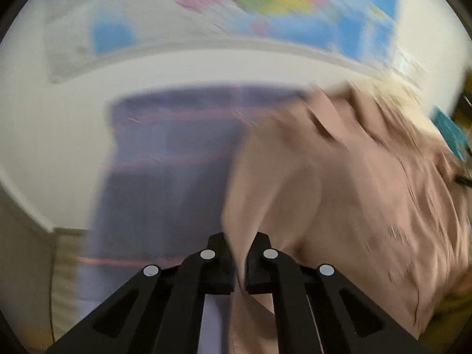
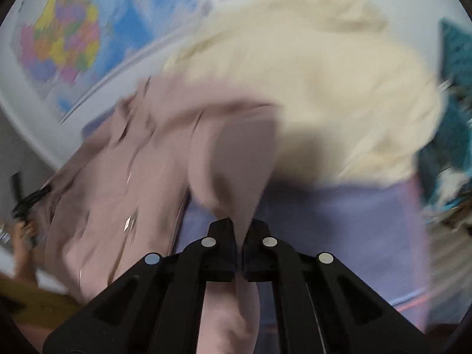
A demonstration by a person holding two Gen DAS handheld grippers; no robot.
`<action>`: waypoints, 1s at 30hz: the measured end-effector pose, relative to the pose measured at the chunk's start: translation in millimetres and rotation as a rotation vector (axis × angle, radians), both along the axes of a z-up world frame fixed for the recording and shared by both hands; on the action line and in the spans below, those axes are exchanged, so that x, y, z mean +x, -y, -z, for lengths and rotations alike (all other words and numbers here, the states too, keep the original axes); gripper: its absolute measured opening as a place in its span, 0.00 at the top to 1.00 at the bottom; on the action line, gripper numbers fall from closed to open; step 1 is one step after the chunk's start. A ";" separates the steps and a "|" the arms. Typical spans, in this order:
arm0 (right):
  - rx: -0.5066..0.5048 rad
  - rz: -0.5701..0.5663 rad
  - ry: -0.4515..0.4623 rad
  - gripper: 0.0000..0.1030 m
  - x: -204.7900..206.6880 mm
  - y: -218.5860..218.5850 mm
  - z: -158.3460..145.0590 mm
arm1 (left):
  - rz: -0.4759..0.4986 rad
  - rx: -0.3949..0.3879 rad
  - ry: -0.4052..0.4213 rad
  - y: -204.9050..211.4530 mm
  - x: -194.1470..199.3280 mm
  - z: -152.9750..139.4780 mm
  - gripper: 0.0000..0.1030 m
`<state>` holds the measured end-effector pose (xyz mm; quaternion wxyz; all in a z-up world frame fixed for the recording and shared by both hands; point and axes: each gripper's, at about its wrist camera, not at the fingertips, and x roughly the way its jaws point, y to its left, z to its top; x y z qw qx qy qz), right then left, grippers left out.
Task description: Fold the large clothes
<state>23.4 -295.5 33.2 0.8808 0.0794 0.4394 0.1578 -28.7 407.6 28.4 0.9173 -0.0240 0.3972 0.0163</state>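
Both tongs are clamped on the same dusty-pink garment (image 1: 339, 177): the left tongs (image 1: 239, 261) pinch a fold of its cloth between nearly touching jaws, and the right tongs (image 2: 239, 246) likewise grip a bunched pink edge. Ahead of the left tongs the garment spreads rightward over a purple blanket (image 1: 171, 159). Beyond the right tongs lies a cream garment (image 2: 309, 73), with a colourful map (image 2: 67, 38) further off to the left. Everything is blurred.
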 end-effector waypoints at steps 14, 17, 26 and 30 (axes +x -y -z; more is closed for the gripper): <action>-0.321 -0.005 0.164 0.17 -1.9 -29.2 -51.0 | -0.144 0.174 0.138 19.0 12.0 -49.0 0.19; -0.248 -0.121 0.260 0.16 -4.8 -65.1 -62.9 | -0.045 0.174 0.154 48.4 38.0 -61.8 0.18; -0.396 -0.343 0.185 0.31 106.4 -217.7 19.4 | 0.205 0.202 -0.044 147.0 191.2 14.3 0.25; -0.454 -0.323 0.105 0.89 152.7 -238.9 47.0 | 0.164 0.205 -0.154 151.2 244.2 49.9 0.38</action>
